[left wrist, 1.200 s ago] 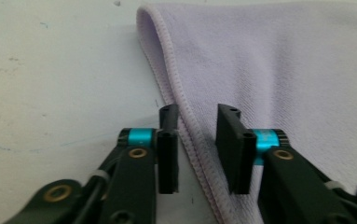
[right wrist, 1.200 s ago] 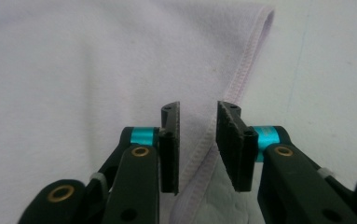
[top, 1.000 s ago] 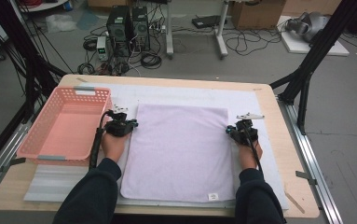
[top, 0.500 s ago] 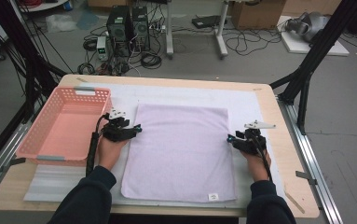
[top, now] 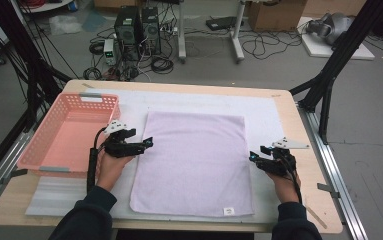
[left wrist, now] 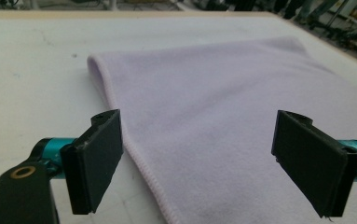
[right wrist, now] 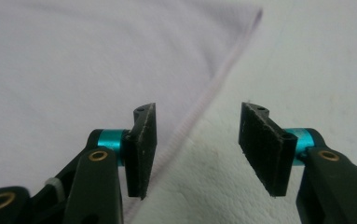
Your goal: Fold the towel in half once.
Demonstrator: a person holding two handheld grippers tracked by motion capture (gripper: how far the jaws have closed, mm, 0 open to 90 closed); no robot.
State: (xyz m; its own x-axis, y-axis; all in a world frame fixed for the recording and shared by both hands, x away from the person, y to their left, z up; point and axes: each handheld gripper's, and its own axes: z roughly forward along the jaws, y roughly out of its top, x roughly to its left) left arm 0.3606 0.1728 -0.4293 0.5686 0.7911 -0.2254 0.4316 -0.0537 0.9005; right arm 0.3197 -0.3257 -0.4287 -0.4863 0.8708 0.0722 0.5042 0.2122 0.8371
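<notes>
Purple and soft, the towel [top: 195, 162] is being seen lying flat on a white mat [top: 274, 117] in the middle of the table [top: 309, 165]. A small white tag [top: 227, 211] is sewn at its near edge.

At the towel's left edge, the left gripper [top: 146, 143] is being held by the left hand [top: 110, 167]. Its jaws have just been opening and are being held wide apart. In the left gripper view, the towel's hem [left wrist: 141, 161] is lying between the jaws, but it is not being pinched.

At the towel's right edge, the right gripper [top: 253, 156] is being held by the right hand [top: 284, 182]. Its jaws have just been opening too, and they are spread. In the right gripper view, the towel's edge [right wrist: 204, 105] is running up between them, and nothing is being squeezed.

A pink basket [top: 41, 160] is sitting on the table's left side, just beside the left hand. Behind the table, computer boxes [top: 136, 25] and cables [top: 259, 47] are lying on the floor.
</notes>
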